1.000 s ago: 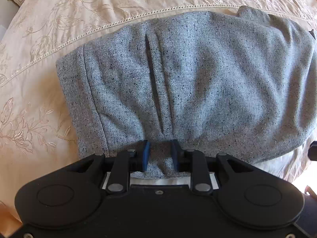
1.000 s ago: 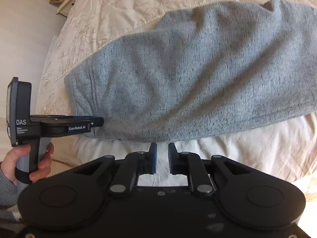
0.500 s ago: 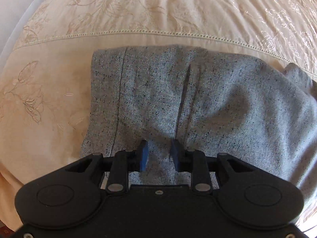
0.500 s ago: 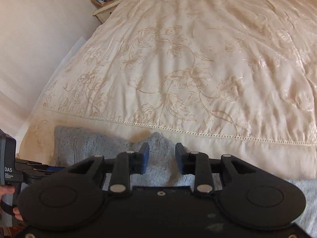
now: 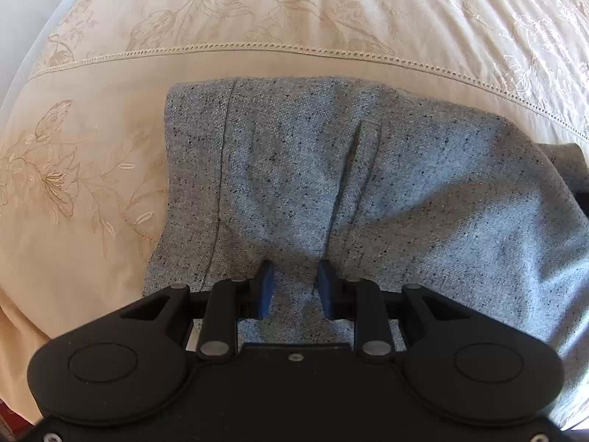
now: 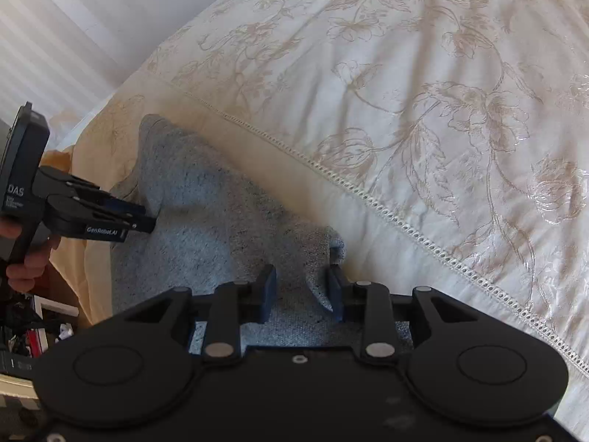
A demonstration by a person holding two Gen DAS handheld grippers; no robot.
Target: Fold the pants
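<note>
Grey speckled pants (image 5: 368,191) lie folded on the cream bedspread (image 5: 92,191), waistband edge to the left. My left gripper (image 5: 294,283) sits low over the near edge of the pants, its blue-padded jaws a little apart with fabric lying between them. In the right wrist view the pants (image 6: 206,221) show as a grey heap. My right gripper (image 6: 300,287) is over their right end, jaws a little apart, a raised point of fabric between them. The left gripper (image 6: 147,221) also shows at the left of that view, touching the fabric.
The embroidered cream bedspread (image 6: 441,110) with a lace seam spreads beyond the pants. The bed's edge and a white wall (image 6: 73,18) lie at the left. Cluttered items (image 6: 22,324) show on the floor at the lower left.
Both grippers carried the pants' near edge forward over the garment and came down low. The right gripper's jaws have spread wider apart over the fabric.
</note>
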